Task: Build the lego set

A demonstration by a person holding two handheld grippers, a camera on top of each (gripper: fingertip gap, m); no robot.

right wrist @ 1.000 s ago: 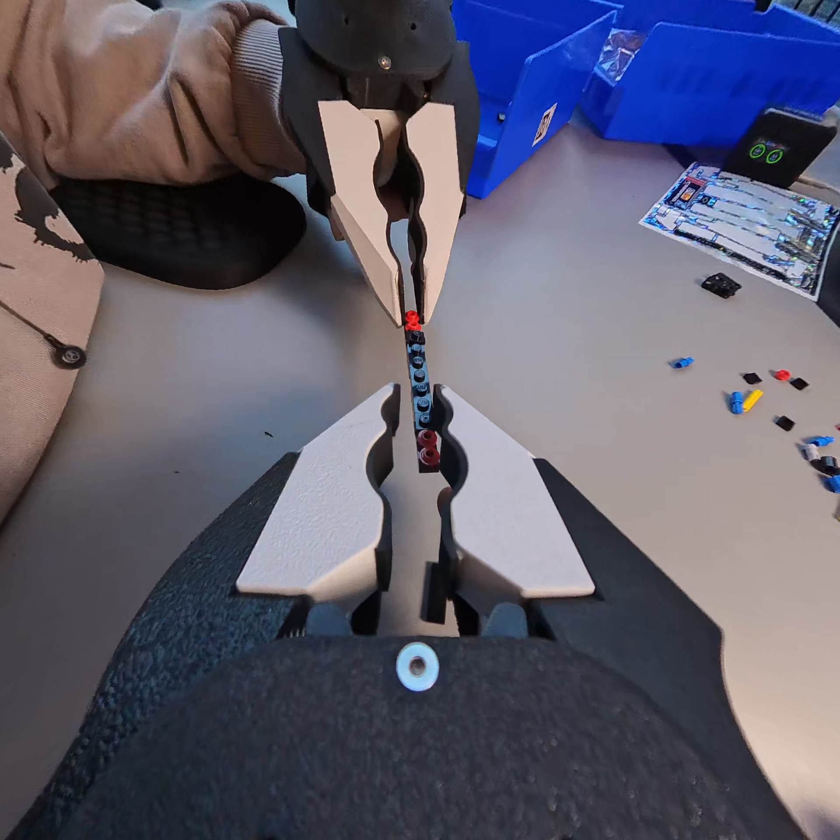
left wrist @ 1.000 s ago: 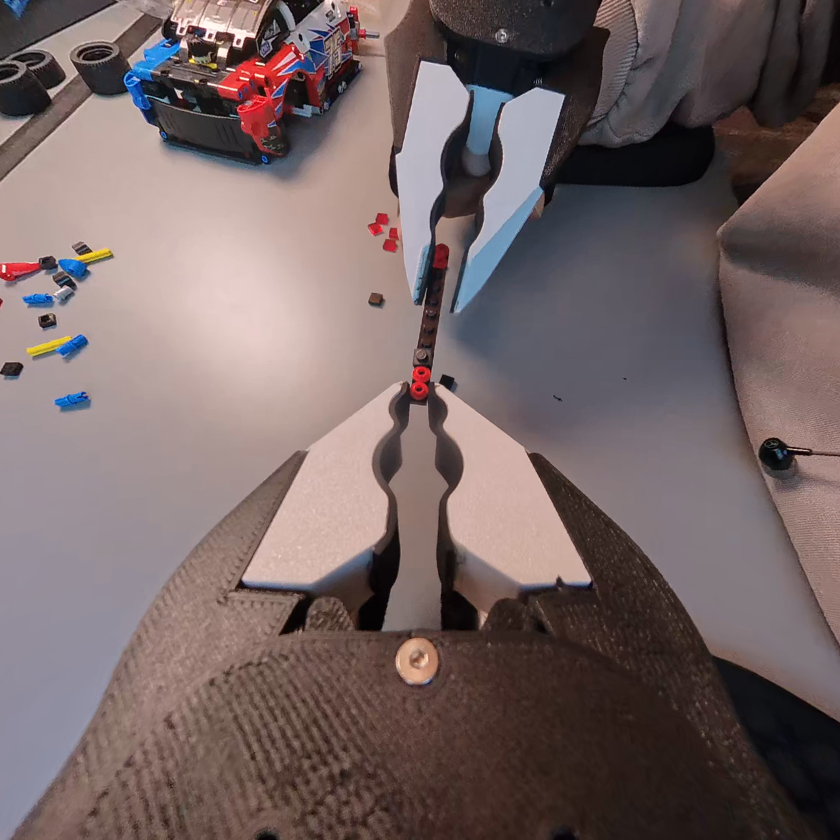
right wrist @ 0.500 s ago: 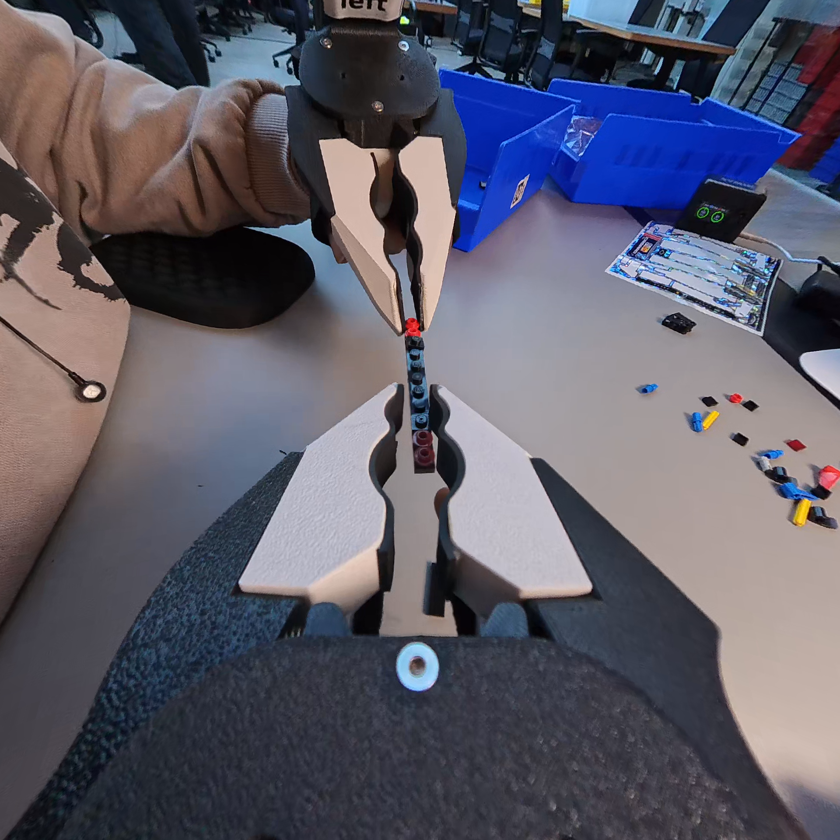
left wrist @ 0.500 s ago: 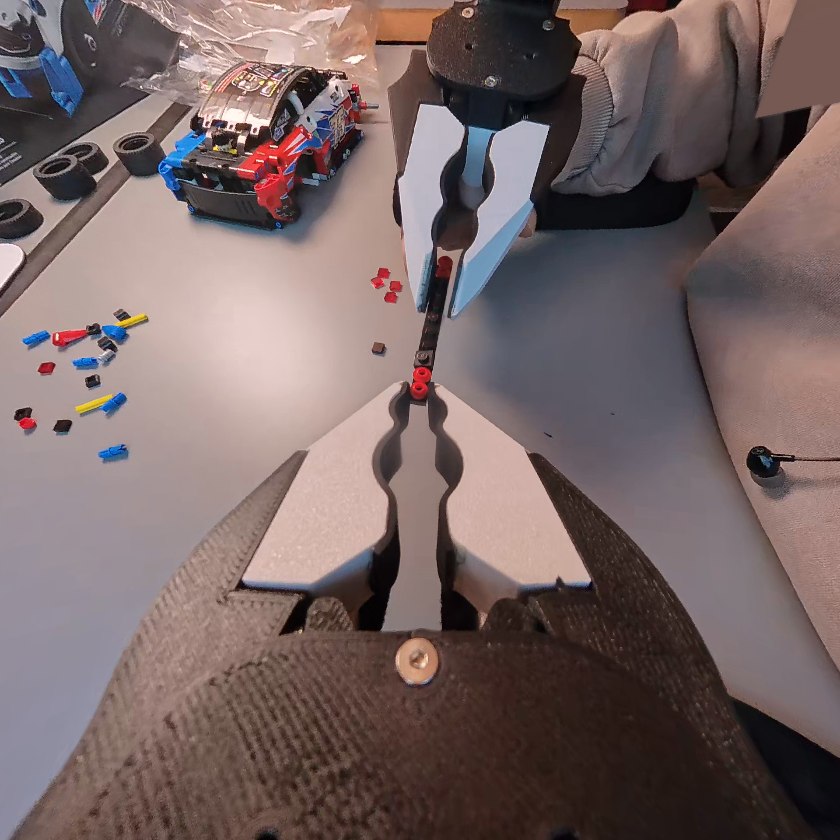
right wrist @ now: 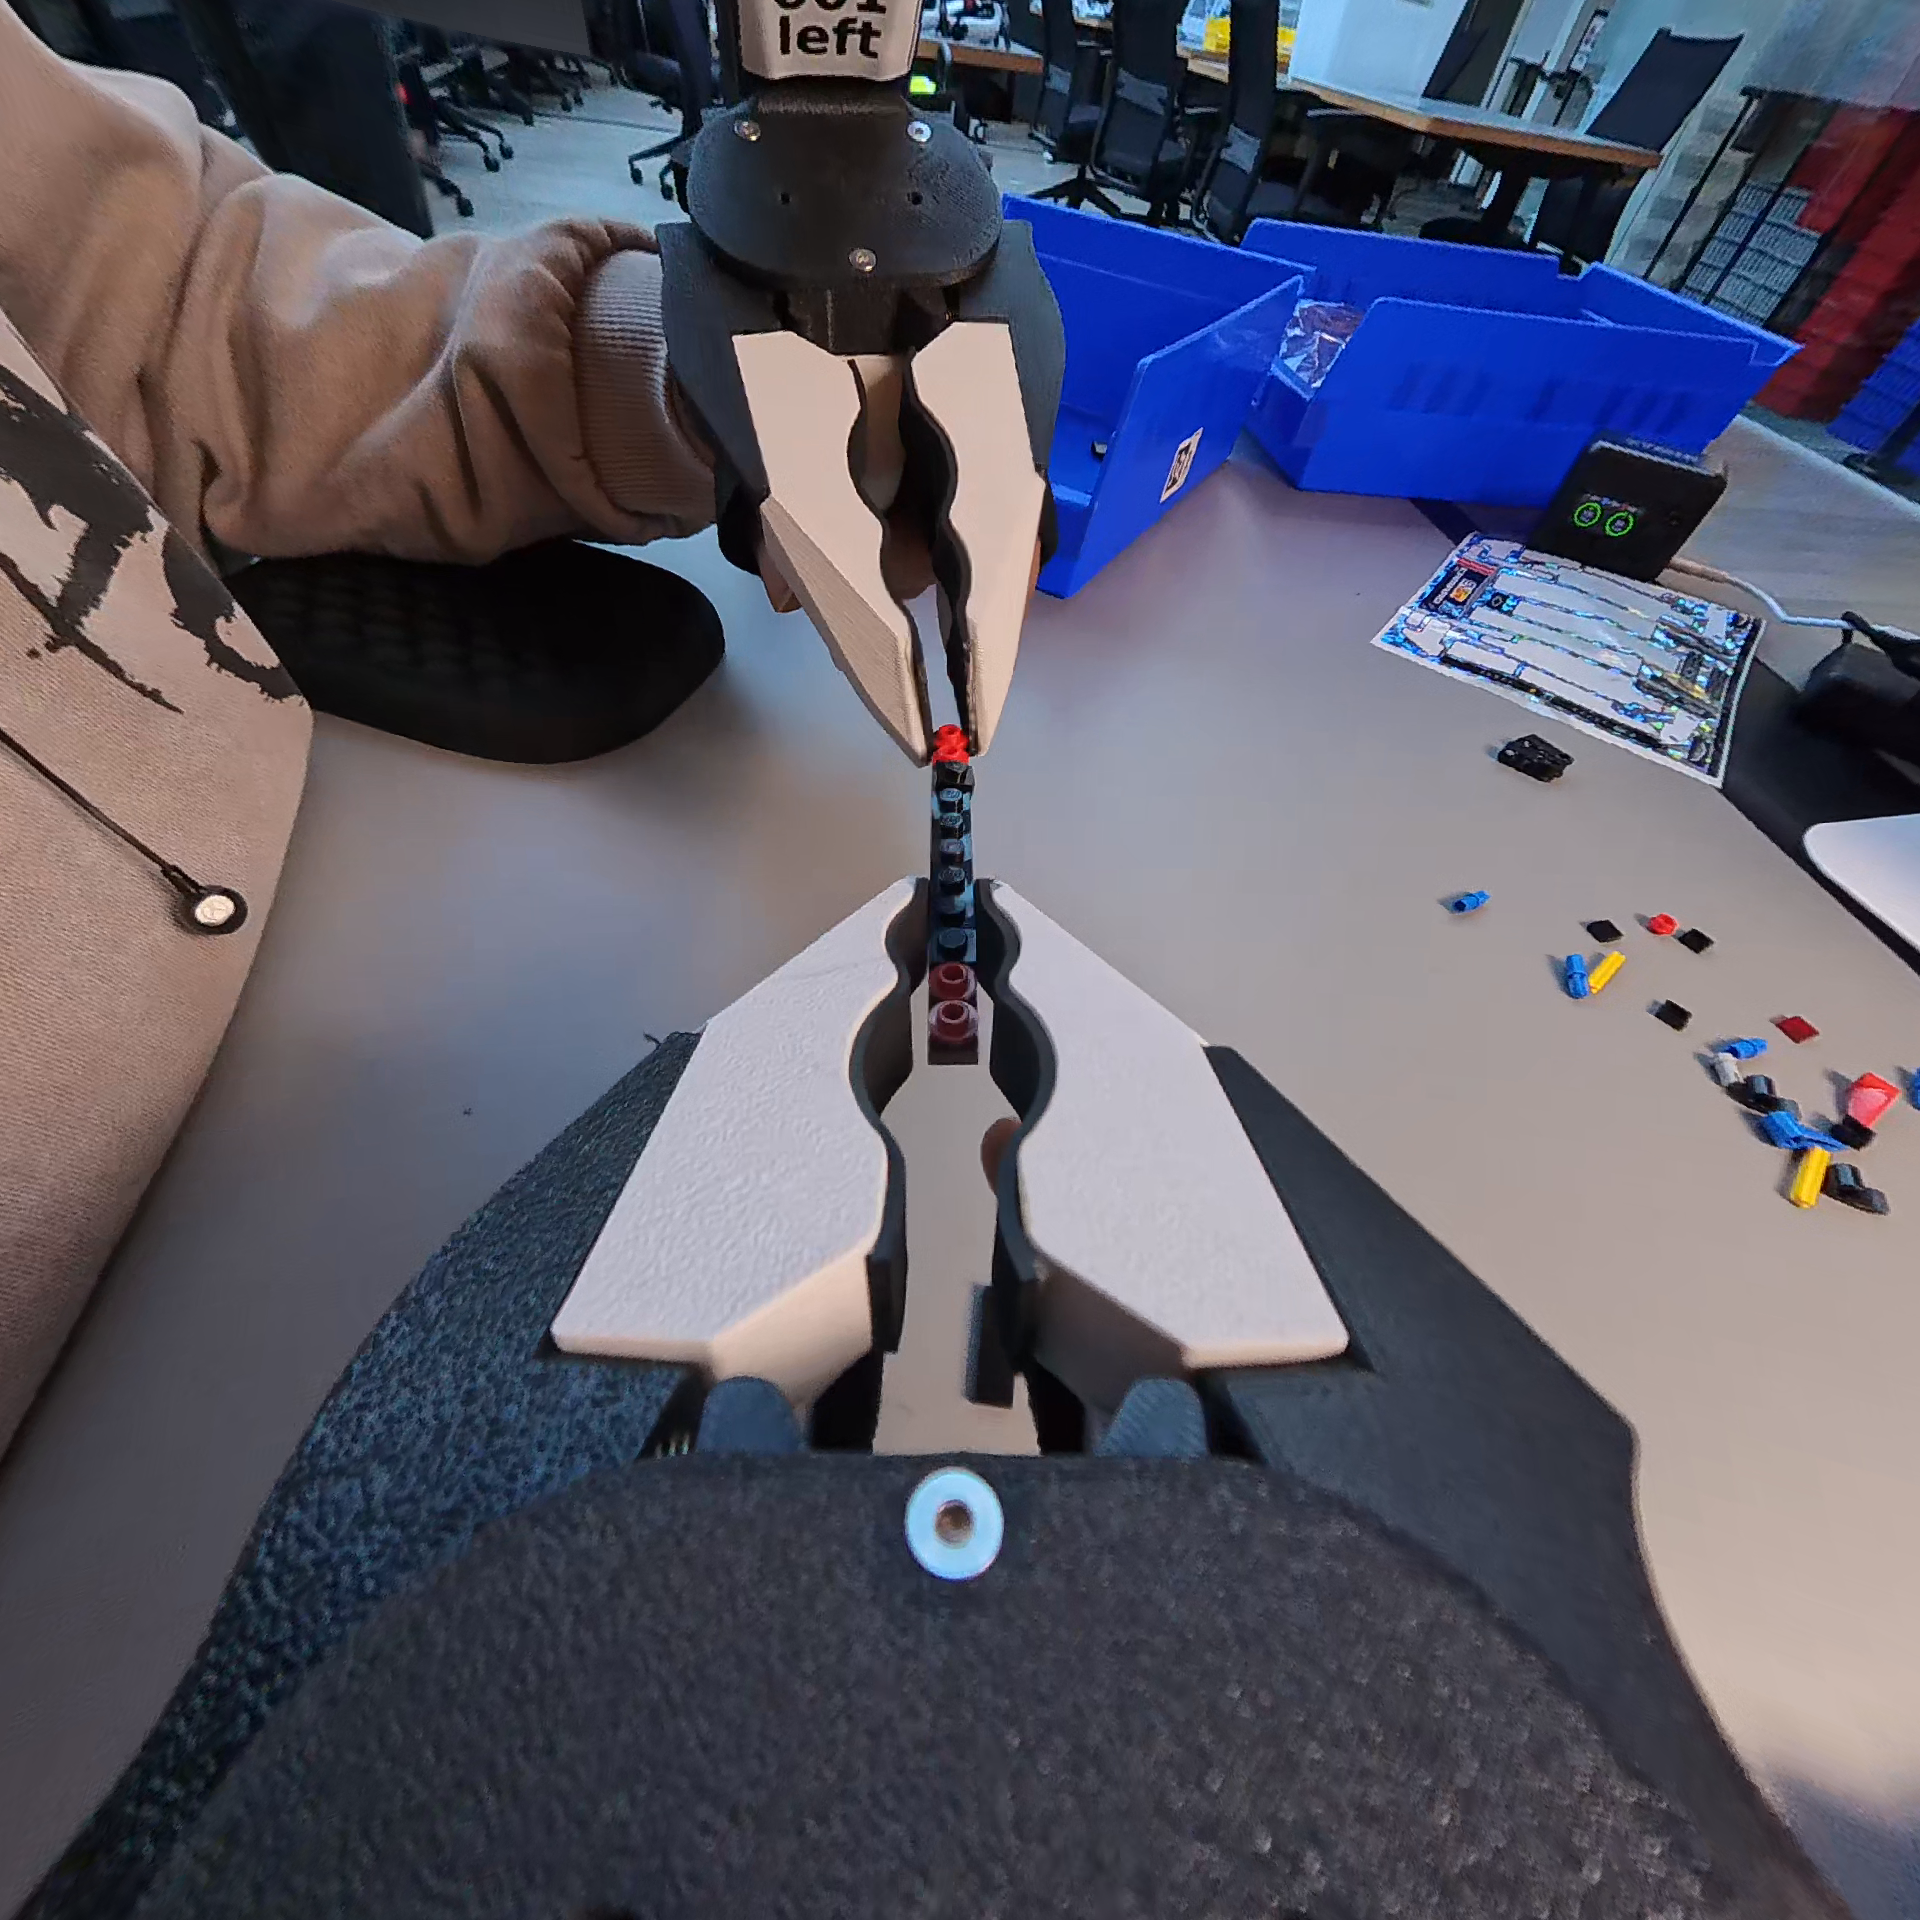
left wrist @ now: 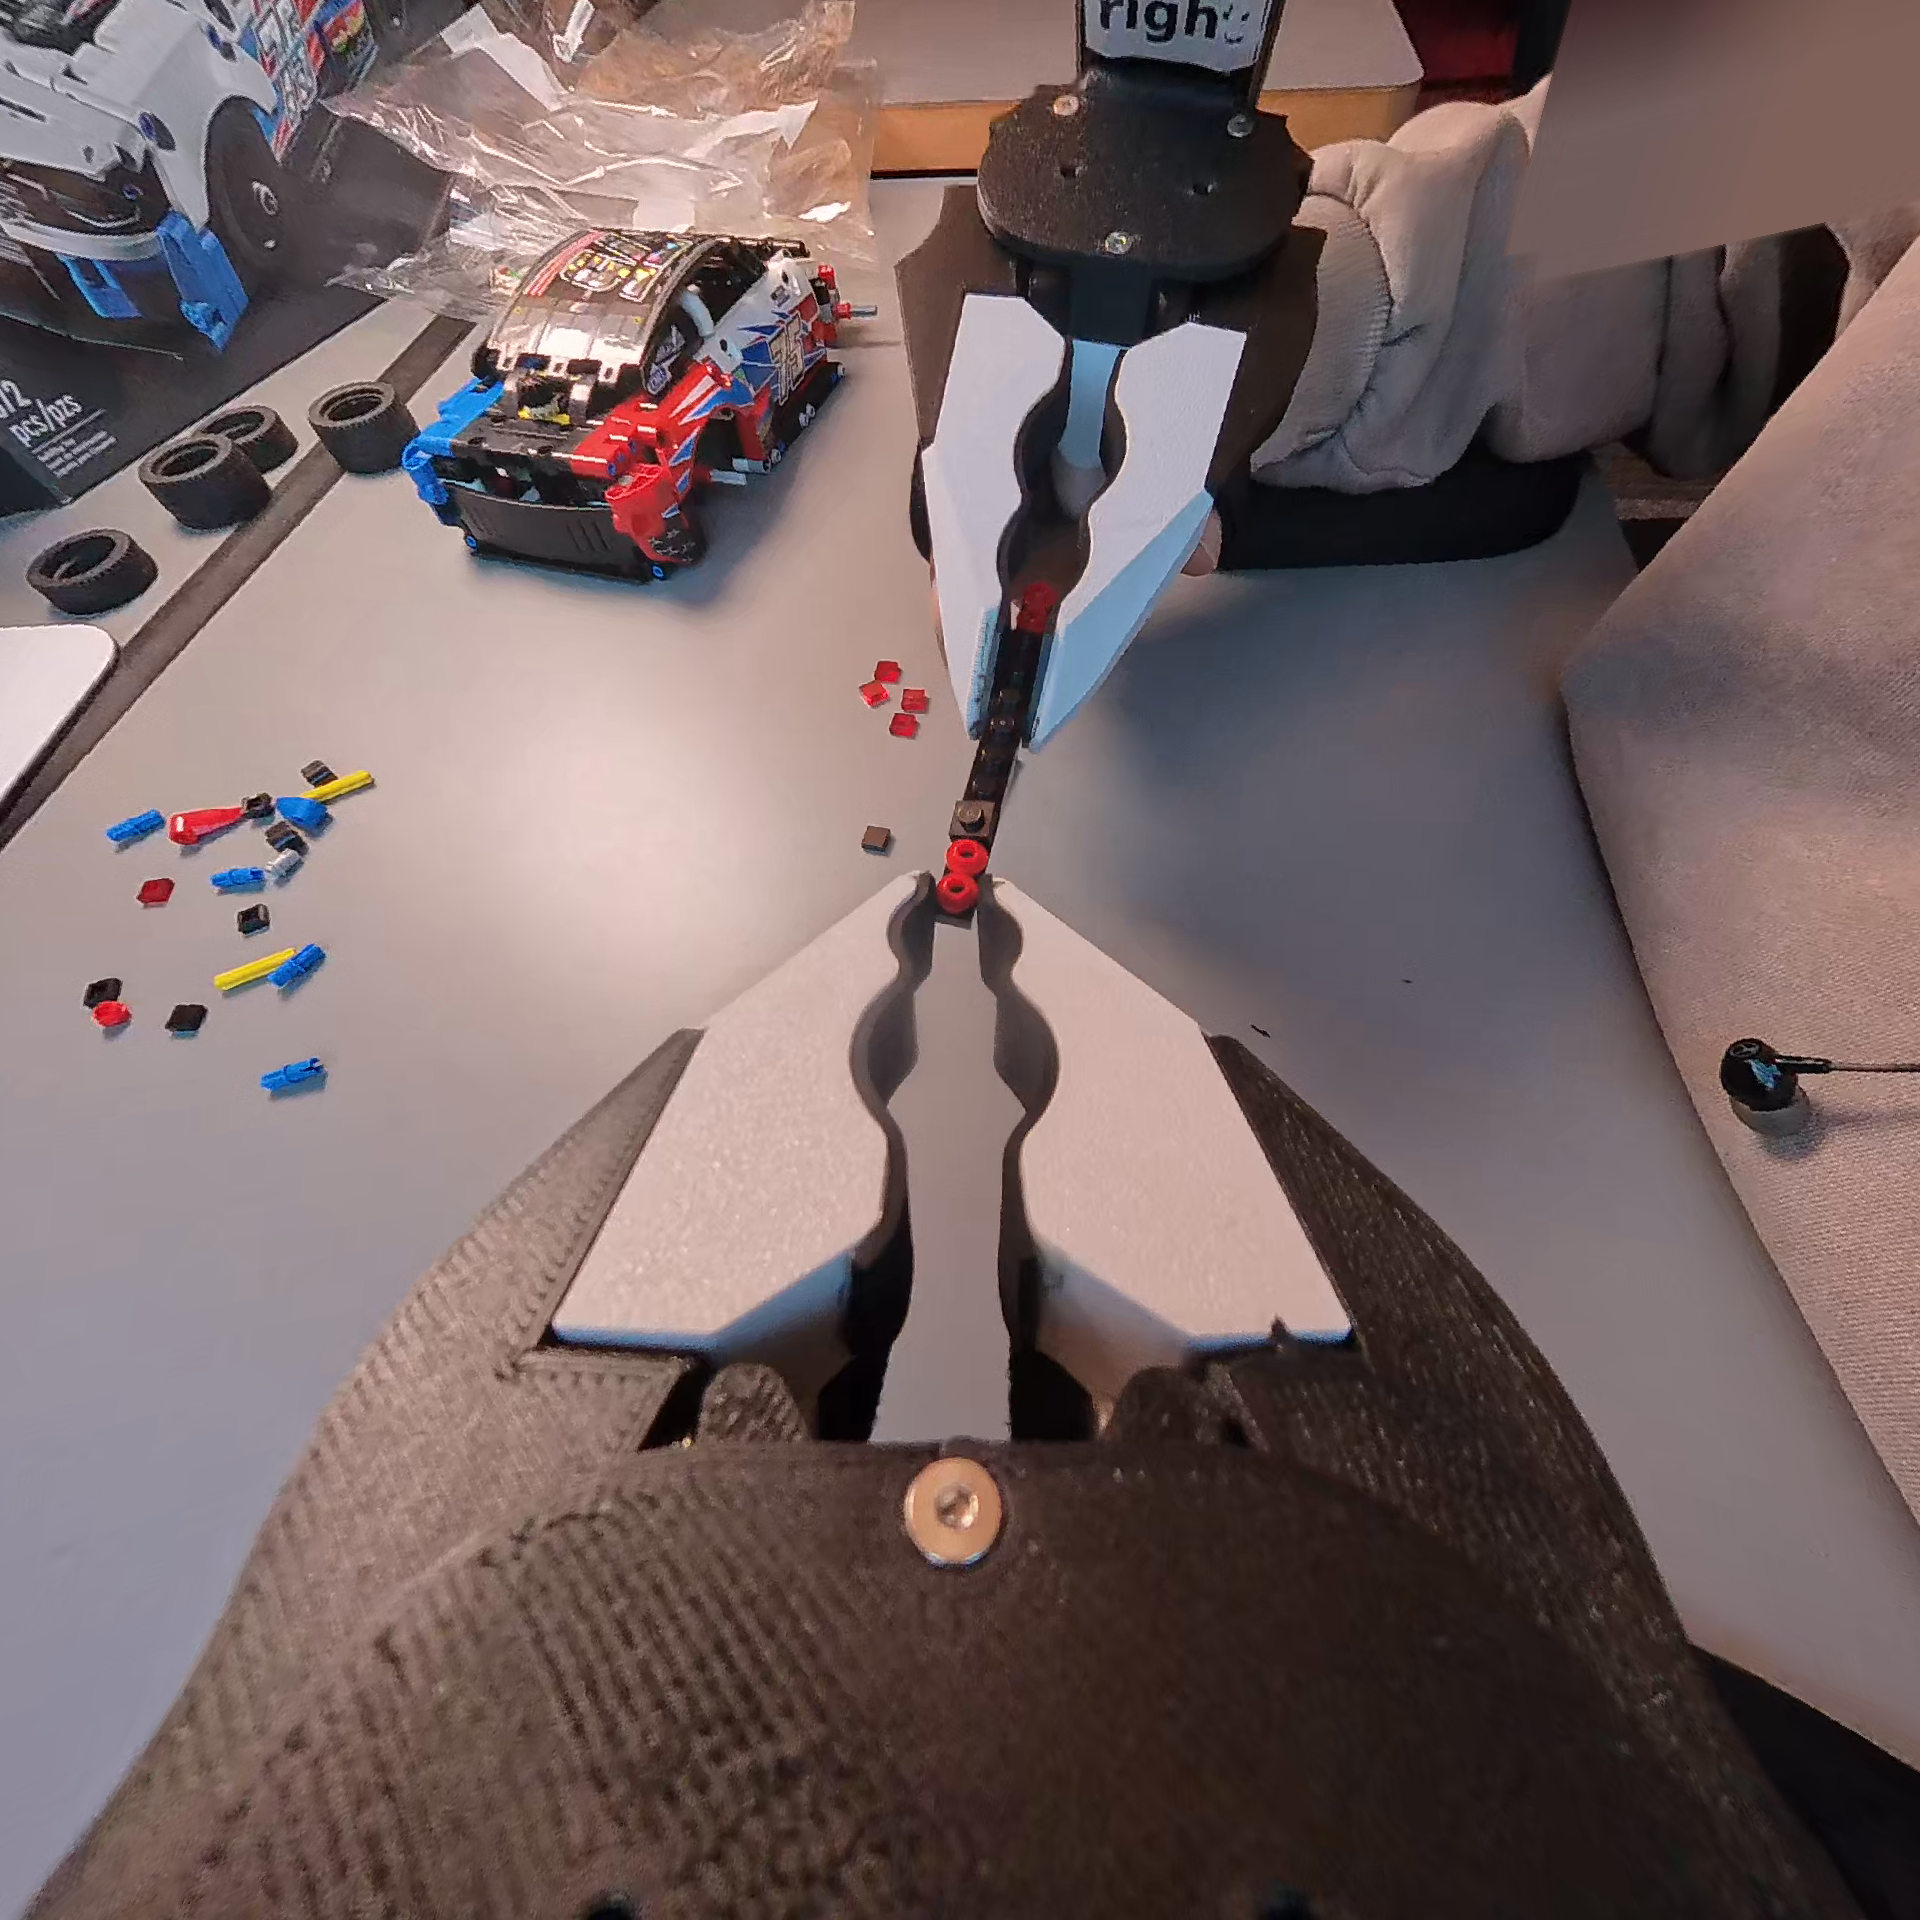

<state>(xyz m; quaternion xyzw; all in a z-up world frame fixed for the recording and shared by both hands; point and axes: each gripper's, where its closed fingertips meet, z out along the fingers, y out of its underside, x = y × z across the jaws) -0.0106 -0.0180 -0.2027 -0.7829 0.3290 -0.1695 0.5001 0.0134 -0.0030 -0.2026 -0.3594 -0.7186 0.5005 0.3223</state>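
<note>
On the far left of the grey table (left wrist: 623,1143), four black tires (left wrist: 208,473) sit by the box (left wrist: 125,208), probably waiting to go on last. Next to them is the half-built car (left wrist: 634,405), parked out of the way. Nearer, small loose pieces (left wrist: 239,894) in blue, yellow, red and black lie spread out, so each one is easy to find. In the middle, a long thin black strip (left wrist: 987,769) with red round bits at both ends is held up in the air between the two tools. The left gripper (left wrist: 958,902) has its fingers squeezed together on the near end. The right gripper (left wrist: 1023,681) holds the far end, with its fingers closed around it. I think both ends are held so the strip stays straight and does not bend or drop. A few red tiles (left wrist: 894,696) and one dark tile (left wrist: 876,838) lie just beside it, maybe to go on next. On the right is a person's tan sleeve (left wrist: 1455,312).
</note>
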